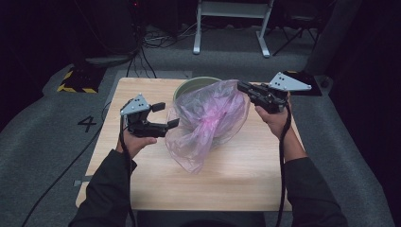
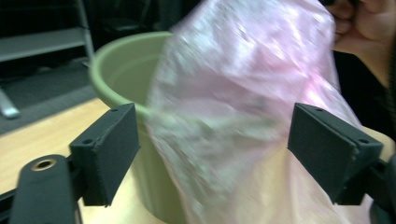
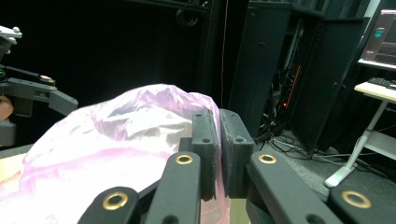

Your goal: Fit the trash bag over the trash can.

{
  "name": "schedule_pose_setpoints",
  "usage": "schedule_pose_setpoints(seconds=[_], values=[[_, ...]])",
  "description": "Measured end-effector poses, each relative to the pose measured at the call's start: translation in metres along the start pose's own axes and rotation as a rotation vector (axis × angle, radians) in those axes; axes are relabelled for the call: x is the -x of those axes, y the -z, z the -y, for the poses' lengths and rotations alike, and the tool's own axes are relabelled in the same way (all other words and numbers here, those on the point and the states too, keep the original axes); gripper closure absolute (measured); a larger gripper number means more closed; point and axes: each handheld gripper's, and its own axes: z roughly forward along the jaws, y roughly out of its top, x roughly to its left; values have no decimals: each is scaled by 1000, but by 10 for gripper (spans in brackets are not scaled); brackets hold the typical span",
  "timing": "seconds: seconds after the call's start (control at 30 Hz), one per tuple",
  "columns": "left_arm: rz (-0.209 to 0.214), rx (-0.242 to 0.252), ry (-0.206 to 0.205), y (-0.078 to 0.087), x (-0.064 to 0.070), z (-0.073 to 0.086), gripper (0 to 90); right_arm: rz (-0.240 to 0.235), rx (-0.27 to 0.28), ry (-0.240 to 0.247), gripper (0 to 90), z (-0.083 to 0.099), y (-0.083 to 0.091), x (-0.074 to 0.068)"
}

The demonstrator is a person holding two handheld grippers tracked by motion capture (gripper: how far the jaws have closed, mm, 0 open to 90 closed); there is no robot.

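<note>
Pink bag [image 1: 208,120] drapes over green bucket [image 1: 189,86] at frame centre, pinched at its upper right by right gripper [image 1: 242,87]. Left gripper [image 1: 166,115] stands wide beside it. Risk: thin film slipping free or tearing under pull.

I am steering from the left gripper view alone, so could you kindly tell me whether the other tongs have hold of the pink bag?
Observer: Yes. The right tongs are shut on an edge of the pink bag.
Operator: Thank you. Where are my own tongs relative to the bag?
Observer: In the high view, the left tongs are open beside the bag's left side.
Operator: And where does the green bucket stand?
Observer: The green bucket stands at the far middle of the table, with the bag draped over it.
</note>
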Motion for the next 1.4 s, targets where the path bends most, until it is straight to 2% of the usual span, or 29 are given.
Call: schedule_pose_setpoints(seconds=[0.03, 0.1, 0.17, 0.23, 0.27, 0.3, 0.33, 0.37, 0.47, 0.5, 0.53, 0.57, 0.63, 0.67, 0.7, 0.87, 0.9, 0.97, 1.03, 1.13, 1.17, 1.23, 1.3, 1.33, 1.37, 1.4], values=[[7, -18, 8, -1, 2, 5, 159, -3, -4, 3, 857, 1, 0, 0], [-8, -52, 2, -4, 3, 9, 162, -10, -12, 6, 851, 2, -1, -1], [-26, -75, 7, -7, 1, 13, 207, -19, -16, 1, 850, 4, -1, -1], [-30, -77, 11, -8, 0, 15, 231, -24, -17, 3, 850, 5, -1, -1], [-19, -71, 13, -8, -3, 16, 301, -24, -20, 4, 850, 6, -2, -1], [-26, -72, -2, -8, -4, 18, 498, -29, -20, -1, 850, 8, -2, 0], [-26, -72, -2, -8, -4, 18, 551, -28, -22, -2, 850, 8, -2, 0], [-26, -76, -31, -8, -5, 18, 615, -28, -24, 0, 850, 9, -2, 1], [-24, -77, -47, -9, -7, 19, 814, -27, -27, -3, 850, 11, -2, 2], [-36, -72, -68, -9, -8, 18, 877, -22, -30, -6, 850, 12, -2, 3], [-36, -72, -68, -9, -8, 18, 892, -18, -32, -7, 850, 13, -2, 4], [-73, -64, -91, -10, -11, 16, 897, -7, -39, -5, 850, 15, -3, 5], [-80, -51, -90, -9, -12, 15, 899, 4, -46, -5, 851, 16, -3, 6], [-102, -40, -89, -9, -14, 13, 900, 13, -51, -10, 852, 17, -4, 7], [-128, -17, -80, -9, -21, 10, 900, 43, -66, -21, 857, 20, -5, 12], [-206, 16, -63, -16, -38, 5, 900, 120, -117, -68, 866, 32, -14, 26], [-211, 19, -58, -18, -41, 4, 900, 135, -131, -72, 866, 35, -17, 28], [-250, 10, -75, -25, -47, 2, 900, 156, -154, -79, 870, 40, -22, 32], [-259, 11, -73, -28, -50, 1, 900, 164, -168, -77, 872, 43, -26, 34], [-289, 9, -69, -38, -60, 0, 900, 204, -218, -98, 875, 51, -38, 40], [-290, 11, -54, -44, -66, -1, 900, 215, -231, -106, 879, 53, -40, 41], [-300, 4, -53, -48, -69, -1, 900, 219, -240, -116, 879, 54, -42, 42], [-305, -10, -30, -56, -76, 0, 900, 230, -266, -147, 880, 61, -49, 46], [-306, -15, -26, -60, -79, 2, 900, 230, -266, -147, 880, 61, -49, 46], [-304, -23, -17, -64, -82, 4, 900, 222, -279, -173, 880, 66, -52, 48], [-295, -33, -6, -67, -84, 5, 900, 222, -279, -173, 880, 66, -52, 48]])
